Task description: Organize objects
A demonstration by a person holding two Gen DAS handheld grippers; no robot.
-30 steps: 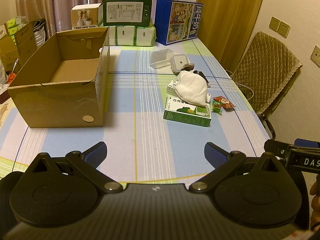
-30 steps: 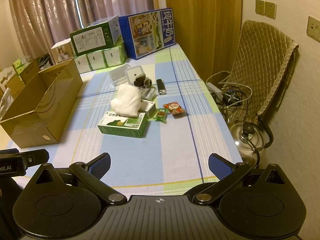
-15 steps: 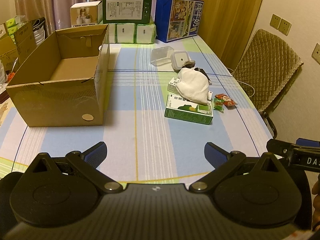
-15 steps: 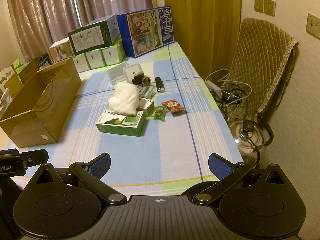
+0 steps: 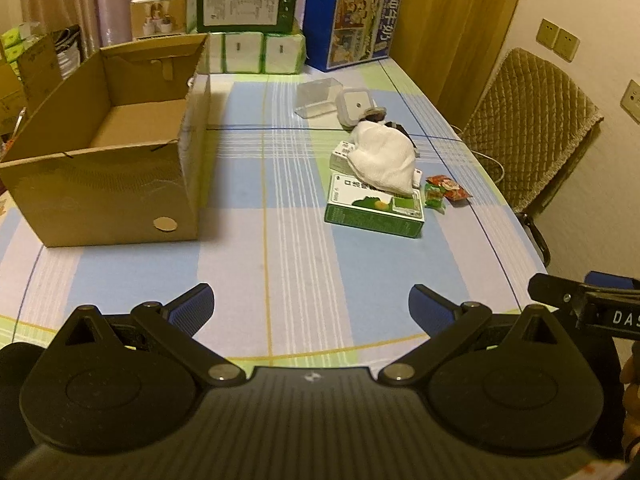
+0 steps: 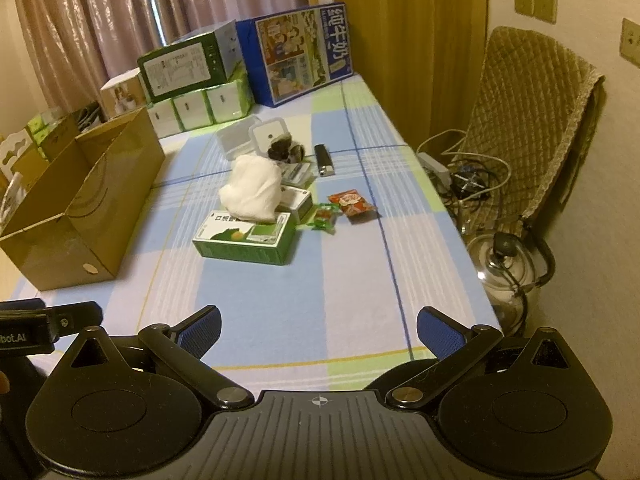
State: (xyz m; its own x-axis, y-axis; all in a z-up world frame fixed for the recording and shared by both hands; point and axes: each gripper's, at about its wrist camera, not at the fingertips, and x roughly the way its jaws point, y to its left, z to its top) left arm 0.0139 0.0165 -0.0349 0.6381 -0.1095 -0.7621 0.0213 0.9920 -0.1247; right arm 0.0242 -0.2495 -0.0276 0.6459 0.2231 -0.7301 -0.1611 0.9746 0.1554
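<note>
The left gripper [image 5: 310,304], black with blue ribbed pads, hangs over the near edge of the table covered in a blue, white and green plaid cloth [image 5: 256,264], its jaws spread wide and empty. Ahead and to its left stands an open brown cardboard box [image 5: 108,176], its inside bare. Ahead and to its right lies a flat green carton [image 5: 374,212] with a crumpled white cloth bundle [image 5: 382,158] resting on its far end. The right gripper [image 6: 318,330] is likewise wide apart and holds nothing; that carton sits ahead and slightly left of it, with a red snack packet [image 6: 352,205] and a small green wrapped sweet [image 6: 323,218] just beside the carton.
</note>
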